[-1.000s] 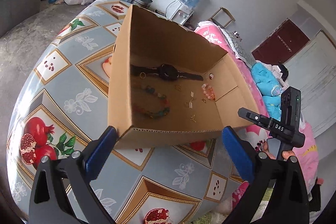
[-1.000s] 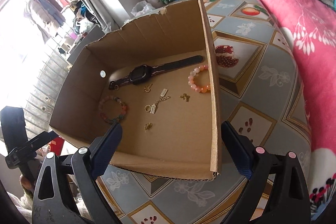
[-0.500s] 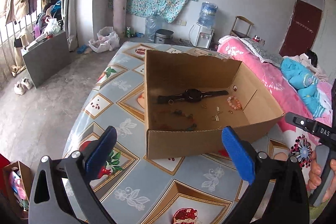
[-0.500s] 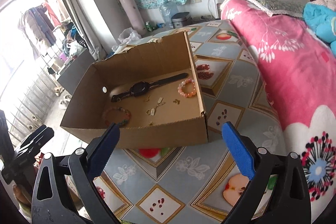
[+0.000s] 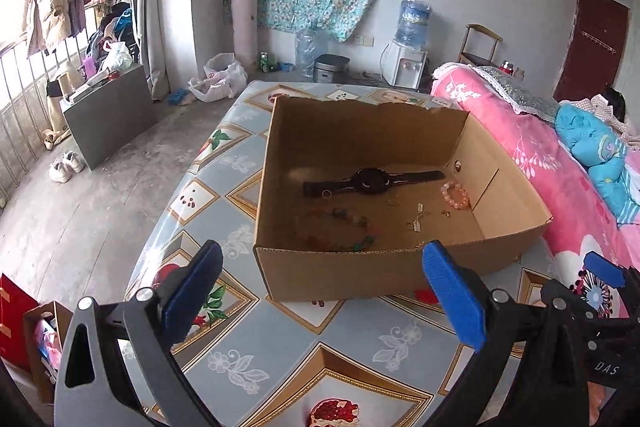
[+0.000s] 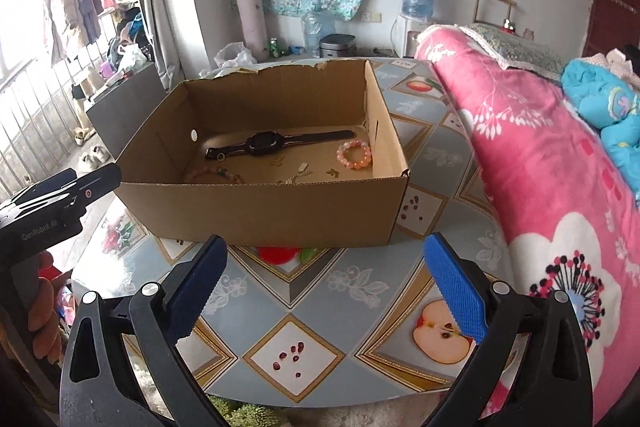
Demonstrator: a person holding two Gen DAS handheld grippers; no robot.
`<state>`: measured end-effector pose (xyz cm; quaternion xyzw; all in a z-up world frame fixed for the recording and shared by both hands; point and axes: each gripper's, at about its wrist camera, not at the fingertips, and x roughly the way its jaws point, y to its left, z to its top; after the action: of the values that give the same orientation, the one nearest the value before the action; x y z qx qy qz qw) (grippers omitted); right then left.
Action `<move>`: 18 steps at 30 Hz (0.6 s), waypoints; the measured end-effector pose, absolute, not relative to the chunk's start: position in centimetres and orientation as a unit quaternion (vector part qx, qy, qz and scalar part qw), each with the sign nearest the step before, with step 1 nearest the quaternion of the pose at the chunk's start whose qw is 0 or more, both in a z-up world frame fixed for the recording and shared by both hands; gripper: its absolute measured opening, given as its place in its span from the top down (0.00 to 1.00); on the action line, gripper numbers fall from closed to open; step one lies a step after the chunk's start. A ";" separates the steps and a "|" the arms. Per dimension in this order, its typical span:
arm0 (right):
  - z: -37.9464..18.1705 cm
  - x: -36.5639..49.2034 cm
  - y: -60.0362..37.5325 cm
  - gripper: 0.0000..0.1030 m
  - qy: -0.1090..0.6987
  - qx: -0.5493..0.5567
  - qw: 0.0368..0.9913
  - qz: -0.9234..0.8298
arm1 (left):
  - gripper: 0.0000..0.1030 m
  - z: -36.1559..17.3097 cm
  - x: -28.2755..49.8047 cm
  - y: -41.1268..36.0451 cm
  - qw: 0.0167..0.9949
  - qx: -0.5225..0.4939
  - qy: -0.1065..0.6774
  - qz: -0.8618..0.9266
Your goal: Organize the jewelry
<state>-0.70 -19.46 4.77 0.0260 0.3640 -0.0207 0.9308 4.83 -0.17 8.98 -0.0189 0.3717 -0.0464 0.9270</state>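
Note:
An open cardboard box stands on the patterned table. Inside lie a black watch, a pink bead bracelet, a multicoloured bead bracelet and several small gold pieces. My left gripper is open and empty, held back from the box's near wall. My right gripper is open and empty, also short of the box. The right gripper shows at the left wrist view's right edge; the left gripper shows at the right wrist view's left edge.
The table has a fruit-print cloth. A pink flowered bed runs along the right. A grey cabinet, shoes, bags, a water dispenser and a chair stand by the far wall.
Both grippers have pulled back and up from the box, so it now looks smaller and farther away. Both stay open and empty. The jewelry in the box has not moved.

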 end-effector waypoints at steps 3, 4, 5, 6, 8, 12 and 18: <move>4.7 -0.7 -19.4 0.08 0.367 0.027 0.929 -0.032 | 0.05 8.4 5.0 -0.6 0.922 -0.013 0.386 -0.034; 4.6 -0.6 -19.4 0.08 0.369 0.026 0.929 -0.033 | 0.05 8.3 5.1 -0.9 0.920 -0.011 0.391 -0.035; 4.4 -0.5 -19.4 0.08 0.373 0.022 0.927 -0.035 | 0.05 8.2 5.2 -1.1 0.918 -0.009 0.395 -0.035; 4.3 -0.4 -19.3 0.08 0.376 0.020 0.926 -0.037 | 0.05 8.0 5.3 -1.4 0.916 -0.006 0.399 -0.034; 3.9 -0.2 -19.3 0.08 0.381 0.017 0.924 -0.038 | 0.05 7.8 5.4 -1.9 0.914 0.001 0.404 -0.032; 3.7 0.2 -19.2 0.08 0.388 0.019 0.921 -0.035 | 0.05 7.3 5.5 -2.3 0.909 0.004 0.415 -0.032; 3.6 0.9 -18.8 0.08 0.394 0.013 0.918 -0.036 | 0.05 7.0 5.7 -2.4 0.906 0.003 0.423 -0.032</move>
<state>0.89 -18.83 3.60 0.0127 0.3940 -0.0365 0.9183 5.75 -2.43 7.04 0.0027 0.4229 -0.0325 0.9056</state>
